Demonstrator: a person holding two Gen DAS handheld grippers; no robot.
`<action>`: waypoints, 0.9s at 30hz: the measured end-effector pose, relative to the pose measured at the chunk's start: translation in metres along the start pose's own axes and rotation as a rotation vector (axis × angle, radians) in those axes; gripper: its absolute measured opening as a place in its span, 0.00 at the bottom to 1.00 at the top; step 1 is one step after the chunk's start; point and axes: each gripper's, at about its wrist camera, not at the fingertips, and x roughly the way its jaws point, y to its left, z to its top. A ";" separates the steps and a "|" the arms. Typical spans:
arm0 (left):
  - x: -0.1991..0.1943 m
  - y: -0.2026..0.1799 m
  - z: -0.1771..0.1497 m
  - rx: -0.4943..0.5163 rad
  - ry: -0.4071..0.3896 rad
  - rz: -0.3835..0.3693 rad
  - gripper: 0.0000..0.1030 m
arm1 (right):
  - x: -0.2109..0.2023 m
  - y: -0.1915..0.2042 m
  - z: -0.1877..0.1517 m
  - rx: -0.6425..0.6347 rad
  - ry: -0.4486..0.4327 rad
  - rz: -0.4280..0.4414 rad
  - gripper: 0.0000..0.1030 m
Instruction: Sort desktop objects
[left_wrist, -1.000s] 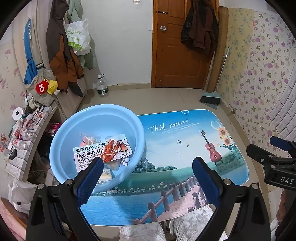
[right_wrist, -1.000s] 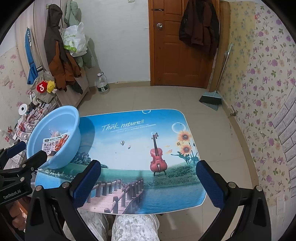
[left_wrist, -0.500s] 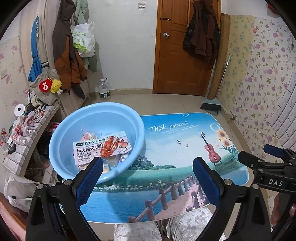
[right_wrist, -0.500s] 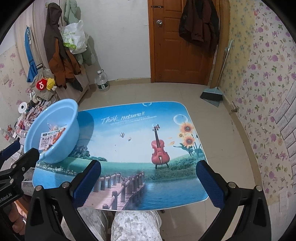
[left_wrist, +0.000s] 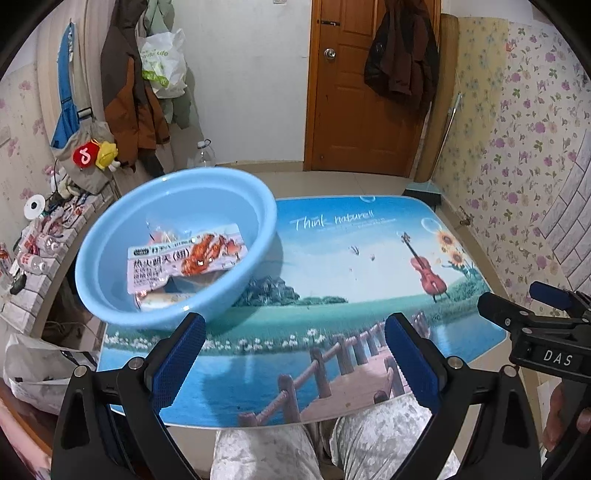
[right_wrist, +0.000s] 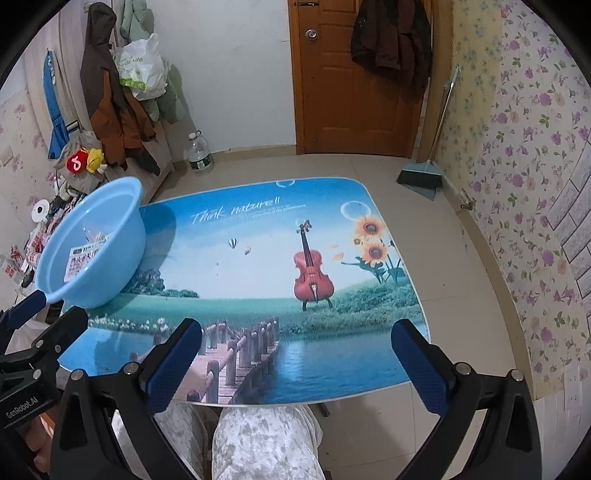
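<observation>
Light-blue plastic basin (left_wrist: 173, 247), holding printed snack packets (left_wrist: 184, 258), sits at the bench's (left_wrist: 369, 280) left edge, possibly overhanging; either hand-held gripper, left (left_wrist: 295, 365) or right (right_wrist: 295, 365), both wide and empty, could tip it off.

Both fisheye views sit just behind their own hand-held gripper, looking forward and down across the counter (left_wrist: 369, 280) toward the wooden door (left_wrist: 354, 110) on the far wall. The left wrist view hangs close over the counter's left end, near the blue basin (left_wrist: 110, 266). The right wrist view sits farther right and takes in the whole counter (right_wrist: 258, 229). Both share the basin (right_wrist: 122, 266), the door (right_wrist: 354, 92) and the person's knees at the near edge.
</observation>
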 end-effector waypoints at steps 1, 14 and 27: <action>0.002 0.000 -0.002 -0.004 0.006 0.000 0.96 | 0.002 0.000 -0.002 -0.001 0.002 0.000 1.00; 0.019 -0.002 -0.024 -0.003 0.045 0.001 0.96 | 0.028 -0.003 -0.024 0.002 0.060 -0.013 1.00; 0.020 0.001 -0.023 -0.006 0.047 0.010 0.96 | 0.029 -0.001 -0.024 0.004 0.063 -0.019 1.00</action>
